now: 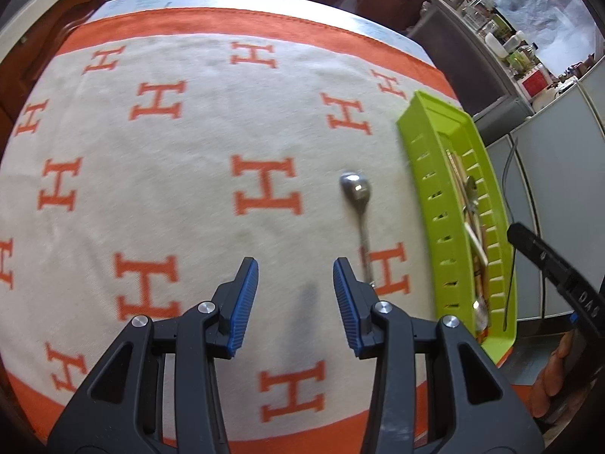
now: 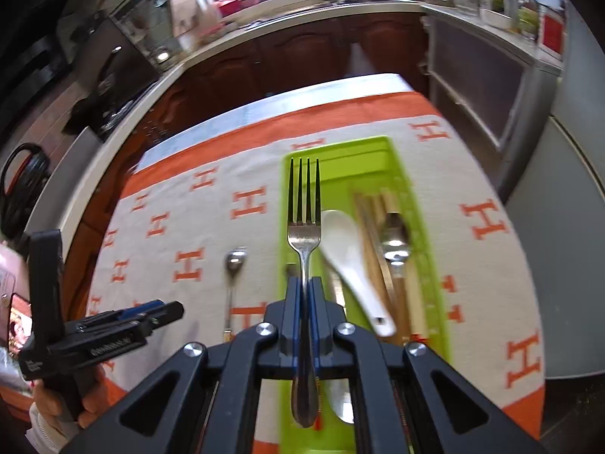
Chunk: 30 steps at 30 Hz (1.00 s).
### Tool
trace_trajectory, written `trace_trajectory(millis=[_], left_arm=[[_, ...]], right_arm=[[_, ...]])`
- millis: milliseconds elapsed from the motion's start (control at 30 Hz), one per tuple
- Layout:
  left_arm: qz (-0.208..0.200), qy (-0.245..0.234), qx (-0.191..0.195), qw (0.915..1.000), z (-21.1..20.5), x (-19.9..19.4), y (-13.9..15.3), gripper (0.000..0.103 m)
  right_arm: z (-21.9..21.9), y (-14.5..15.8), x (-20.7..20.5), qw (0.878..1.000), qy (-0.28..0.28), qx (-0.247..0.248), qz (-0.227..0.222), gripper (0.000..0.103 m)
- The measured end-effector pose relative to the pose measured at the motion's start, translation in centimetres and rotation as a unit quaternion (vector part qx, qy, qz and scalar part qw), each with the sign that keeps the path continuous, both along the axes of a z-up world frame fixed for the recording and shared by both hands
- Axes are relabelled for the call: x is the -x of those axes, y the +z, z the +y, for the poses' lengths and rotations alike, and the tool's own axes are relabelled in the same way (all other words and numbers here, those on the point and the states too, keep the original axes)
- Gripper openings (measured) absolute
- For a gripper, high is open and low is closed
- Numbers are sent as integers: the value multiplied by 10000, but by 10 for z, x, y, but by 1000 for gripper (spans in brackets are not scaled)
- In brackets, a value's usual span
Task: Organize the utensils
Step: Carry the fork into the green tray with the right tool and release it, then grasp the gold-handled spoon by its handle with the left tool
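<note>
My right gripper (image 2: 307,283) is shut on a steel fork (image 2: 303,208), whose tines point away over the left side of the green slotted utensil tray (image 2: 378,151). In the tray lie a white ceramic spoon (image 2: 351,261), wooden chopsticks (image 2: 372,212) and a metal spoon (image 2: 395,238). A long-handled steel spoon (image 1: 357,196) (image 2: 235,265) rests on the cloth just left of the tray (image 1: 427,140). My left gripper (image 1: 295,295) hovers open above the cloth, its right finger close to that spoon's handle end, with nothing between its blue pads. The left gripper (image 2: 151,314) also shows in the right wrist view.
A cream cloth with orange H marks and an orange border (image 1: 189,140) covers the table. Dark wood cabinets and a cluttered counter (image 2: 287,11) run behind it. A grey cabinet (image 2: 567,189) stands at the right. A person's hand (image 1: 556,374) holds the right gripper's body (image 1: 544,261) beside the tray.
</note>
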<state>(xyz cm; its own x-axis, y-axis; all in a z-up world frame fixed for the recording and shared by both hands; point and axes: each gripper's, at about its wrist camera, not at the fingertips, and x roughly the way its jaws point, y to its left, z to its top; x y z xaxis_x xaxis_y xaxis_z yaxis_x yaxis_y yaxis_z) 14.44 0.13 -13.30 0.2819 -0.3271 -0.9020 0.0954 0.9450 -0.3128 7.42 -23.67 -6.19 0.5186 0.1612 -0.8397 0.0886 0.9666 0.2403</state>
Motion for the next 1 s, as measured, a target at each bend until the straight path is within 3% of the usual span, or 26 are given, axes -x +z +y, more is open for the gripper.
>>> trace_trajectory(millis=[267, 700, 1000], left_arm=[[273, -72, 301, 9991, -33, -30, -15, 38], [55, -71, -190, 9998, -60, -41, -17, 38], [27, -71, -138, 9999, -65, -47, -17, 38]], right_arm=[[-29, -19, 4, 9993, -267, 123, 220, 4], [-44, -26, 3, 9992, -236, -108, 292, 5], [-53, -30, 1, 9979, -400, -407, 322, 5]])
